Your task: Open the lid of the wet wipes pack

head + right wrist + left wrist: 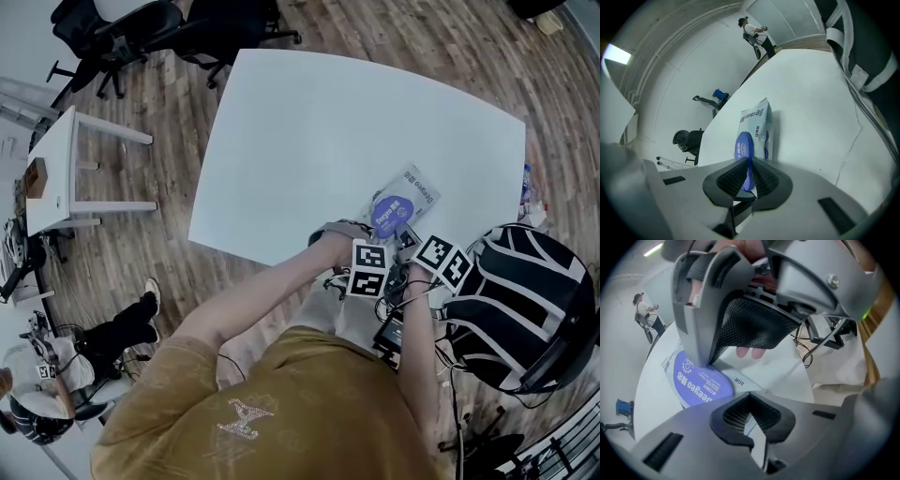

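Grip step, looks like. The left claw [750,420] is being clamped on the border of the crinkly white film wet wipes pack [419,194], lying near the front edge of the smooth white counter [309,141]. Its thin round blue lid [744,149] is being pinched at the rim by the right claw [747,180]. Next, a gentle upward peel is being called for.

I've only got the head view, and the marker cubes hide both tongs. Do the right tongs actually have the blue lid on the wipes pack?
Observer: Yes. The right gripper view shows the right tongs shut on the near edge of the round blue plastic lid.
Operator: And the left tongs?
Observer: The left gripper view shows the left tongs shut on the end flap of the white soft-plastic wet wipes pack.
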Motion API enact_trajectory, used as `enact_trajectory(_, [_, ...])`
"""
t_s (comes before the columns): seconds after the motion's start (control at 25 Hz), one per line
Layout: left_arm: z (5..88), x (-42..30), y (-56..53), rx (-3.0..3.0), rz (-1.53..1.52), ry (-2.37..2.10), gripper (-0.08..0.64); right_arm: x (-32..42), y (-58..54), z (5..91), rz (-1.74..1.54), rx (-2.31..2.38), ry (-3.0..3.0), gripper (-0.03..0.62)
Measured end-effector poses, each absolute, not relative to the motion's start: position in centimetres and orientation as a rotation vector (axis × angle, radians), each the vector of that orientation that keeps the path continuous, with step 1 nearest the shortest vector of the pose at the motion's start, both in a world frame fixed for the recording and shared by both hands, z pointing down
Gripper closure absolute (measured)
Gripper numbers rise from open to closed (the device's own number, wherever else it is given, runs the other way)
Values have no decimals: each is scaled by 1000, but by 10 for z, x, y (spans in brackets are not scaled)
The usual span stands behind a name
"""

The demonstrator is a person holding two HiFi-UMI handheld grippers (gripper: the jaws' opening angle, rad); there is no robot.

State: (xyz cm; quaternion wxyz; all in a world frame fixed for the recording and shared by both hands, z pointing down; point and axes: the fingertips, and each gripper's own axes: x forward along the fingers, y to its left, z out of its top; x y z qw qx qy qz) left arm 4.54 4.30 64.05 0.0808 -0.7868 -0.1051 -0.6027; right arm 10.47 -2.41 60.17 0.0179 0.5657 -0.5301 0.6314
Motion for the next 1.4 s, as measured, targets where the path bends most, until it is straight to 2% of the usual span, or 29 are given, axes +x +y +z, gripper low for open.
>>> enact_trajectory(1.4, [642, 50, 44, -2362, -1775, -330, 554, 74, -27, 575, 1983, 1545, -1813, 565])
